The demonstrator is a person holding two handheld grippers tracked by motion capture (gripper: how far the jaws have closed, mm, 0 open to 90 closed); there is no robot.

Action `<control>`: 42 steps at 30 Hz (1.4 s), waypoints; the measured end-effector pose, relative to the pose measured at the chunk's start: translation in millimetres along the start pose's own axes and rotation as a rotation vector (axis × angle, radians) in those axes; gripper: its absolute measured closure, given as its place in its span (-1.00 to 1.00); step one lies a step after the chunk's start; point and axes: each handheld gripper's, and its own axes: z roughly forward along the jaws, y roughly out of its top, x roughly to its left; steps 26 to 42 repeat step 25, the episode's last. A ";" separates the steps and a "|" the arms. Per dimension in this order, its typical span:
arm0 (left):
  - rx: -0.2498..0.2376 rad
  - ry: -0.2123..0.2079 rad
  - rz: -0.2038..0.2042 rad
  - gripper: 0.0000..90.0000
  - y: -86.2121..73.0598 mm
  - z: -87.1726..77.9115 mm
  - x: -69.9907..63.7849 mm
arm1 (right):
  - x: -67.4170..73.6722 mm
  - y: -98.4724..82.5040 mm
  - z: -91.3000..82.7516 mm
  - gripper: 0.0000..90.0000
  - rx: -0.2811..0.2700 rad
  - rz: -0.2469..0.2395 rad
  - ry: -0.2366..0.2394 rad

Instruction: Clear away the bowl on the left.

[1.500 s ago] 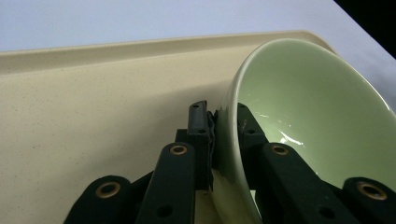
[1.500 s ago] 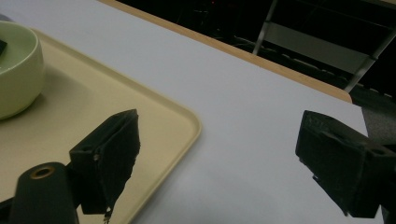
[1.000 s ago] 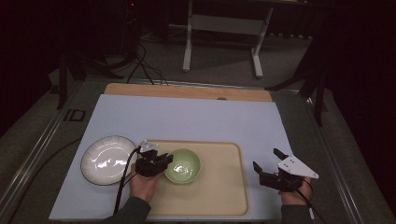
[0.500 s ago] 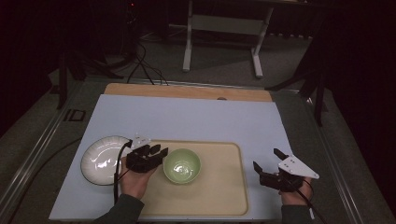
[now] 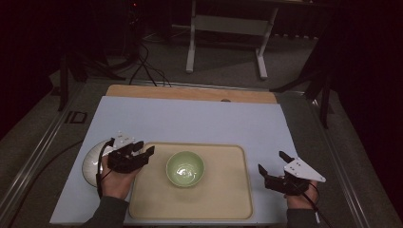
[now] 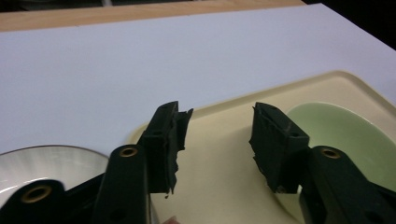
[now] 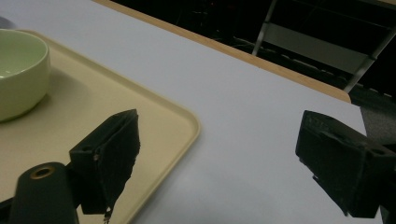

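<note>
Nearest the person, the left tongs (image 5: 140,153) hang over the left edge of the tray (image 5: 233,204). Their jaws have just been opening, and now they stand apart with nothing between them. In the left gripper view there is only bare tray between the two black jaws. The right tongs (image 5: 271,163) sit off the right side of the tray, over the worktop (image 5: 199,118). Their jaws are wide apart and hold nothing.

A little farther in, the green bowl (image 5: 185,168) stands upright near the middle of the tray. No tongs touch it. It lies just to the right of the left tongs and well to the left of the right tongs, so the left hand is the nearer one. The bowl is round, so it has no long side to line up with.

The white plate (image 5: 92,164) lies on the worktop, just left of the tray and partly under the left hand. It looks like the next thing the left tongs could go for.
</note>
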 end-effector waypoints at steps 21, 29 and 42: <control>-0.082 0.210 -0.029 -0.35 -18.0 -40.1 46.7 | -4.9 -1.0 -4.7 -0.71 -0.019 0.042 -0.003; -0.071 0.251 -0.042 -0.34 -26.2 -35.6 51.5 | -4.8 -1.7 -5.9 -0.71 -0.017 0.042 -0.004; -0.071 0.251 -0.042 -0.34 -26.2 -35.6 51.5 | -4.8 -1.7 -5.9 -0.71 -0.017 0.042 -0.004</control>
